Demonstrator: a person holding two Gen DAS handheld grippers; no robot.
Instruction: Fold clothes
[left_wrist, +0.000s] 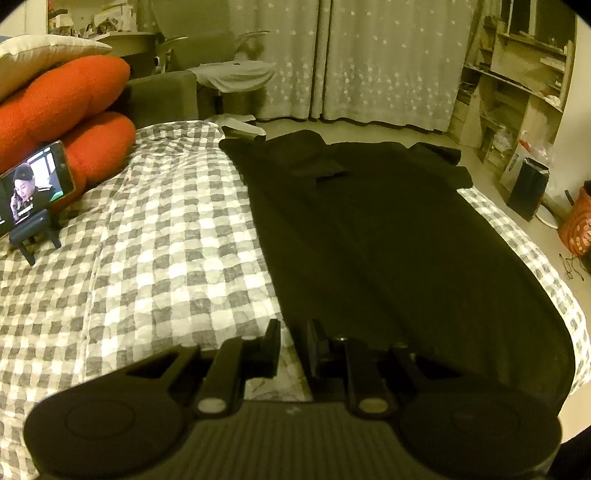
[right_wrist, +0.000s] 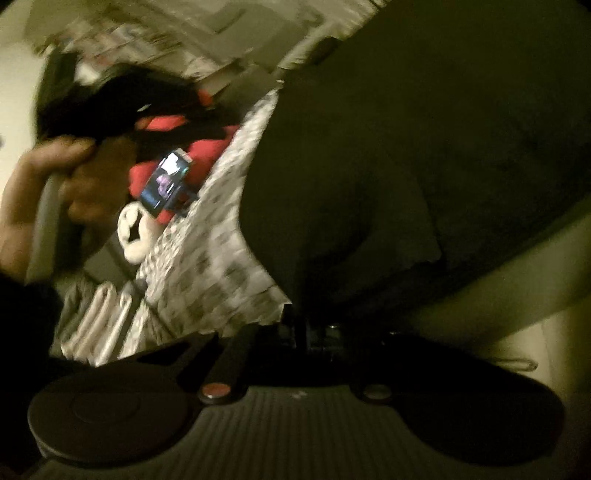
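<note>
A dark garment (left_wrist: 388, 240) lies spread flat on the right half of a grey-and-white checked bed cover (left_wrist: 147, 240). My left gripper (left_wrist: 292, 343) hovers low at the garment's near left edge. Its jaws stand a narrow gap apart with bed cover showing between them, and the right finger (left_wrist: 314, 343) is over the cloth. The right wrist view is blurred. There the dark garment (right_wrist: 406, 147) fills the upper right and narrows to a corner at my right gripper (right_wrist: 299, 332), whose fingers look closed on that corner.
A phone on a small stand (left_wrist: 35, 184) plays video at the bed's left, in front of red cushions (left_wrist: 74, 99). Floor, a black bag (left_wrist: 528, 188) and shelves (left_wrist: 524, 74) lie past the bed's right edge. A person's hand (right_wrist: 48, 177) shows at the left.
</note>
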